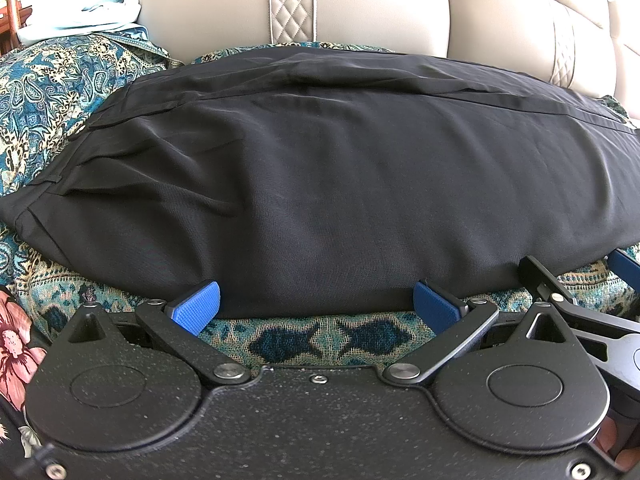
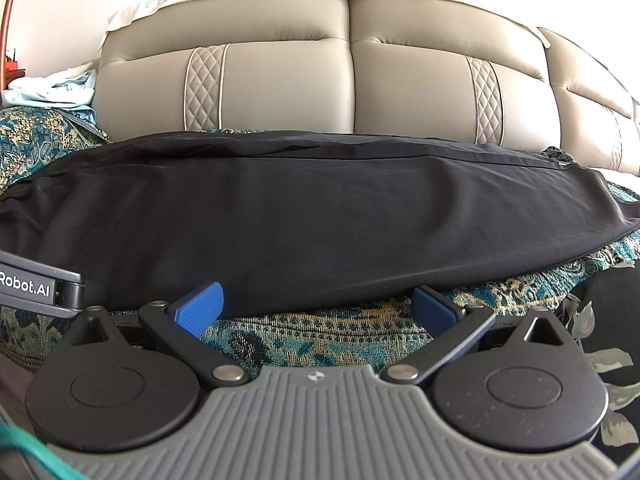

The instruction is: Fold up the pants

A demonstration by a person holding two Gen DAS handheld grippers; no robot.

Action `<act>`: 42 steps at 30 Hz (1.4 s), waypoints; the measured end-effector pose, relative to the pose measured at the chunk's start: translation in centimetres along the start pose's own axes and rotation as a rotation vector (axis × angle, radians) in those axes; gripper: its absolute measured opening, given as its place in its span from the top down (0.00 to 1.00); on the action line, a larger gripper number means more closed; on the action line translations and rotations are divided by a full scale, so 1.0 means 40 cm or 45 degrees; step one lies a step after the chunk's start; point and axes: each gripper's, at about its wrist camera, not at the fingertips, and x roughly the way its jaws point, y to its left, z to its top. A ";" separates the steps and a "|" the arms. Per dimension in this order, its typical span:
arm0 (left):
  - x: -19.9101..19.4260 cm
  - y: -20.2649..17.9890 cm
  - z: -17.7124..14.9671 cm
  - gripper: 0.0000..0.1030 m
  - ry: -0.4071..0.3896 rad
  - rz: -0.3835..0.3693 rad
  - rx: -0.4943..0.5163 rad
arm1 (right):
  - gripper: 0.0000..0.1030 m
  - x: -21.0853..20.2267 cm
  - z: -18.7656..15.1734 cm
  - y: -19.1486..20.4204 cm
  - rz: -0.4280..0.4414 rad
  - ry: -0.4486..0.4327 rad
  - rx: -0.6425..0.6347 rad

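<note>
Pants (image 1: 320,184): black, laid flat lengthwise across patterned sofa cover (image 1: 328,336); fills centre of both frames. Waistband w/ belt loops at left of left wrist frame.
Left gripper (image 1: 316,304): jaws spread wide, nothing held; blue pads (image 1: 196,308) at near hem of pants, lower centre.
Right gripper (image 2: 320,306): jaws spread wide, nothing held; pads at near hem, lower centre; also visible at right edge of left wrist frame.
Sofa back (image 2: 348,76): beige leather, quilted strips, upper frame.
Pale cloth (image 2: 52,88): upper left.
</note>
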 end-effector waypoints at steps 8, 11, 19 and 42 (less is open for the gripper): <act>0.000 0.000 0.001 0.00 0.004 0.000 0.000 | 0.00 0.003 -0.006 0.001 0.000 0.001 0.000; 0.005 0.003 0.019 0.00 0.046 -0.008 0.016 | 0.00 0.013 0.000 -0.010 0.007 0.027 0.008; 0.007 0.111 0.154 0.00 0.100 -0.094 -0.082 | 0.00 0.014 0.062 -0.021 -0.015 0.032 -0.007; 0.520 0.553 0.786 0.00 0.099 0.518 -0.737 | 0.00 0.393 0.448 -0.055 -0.070 -0.026 0.002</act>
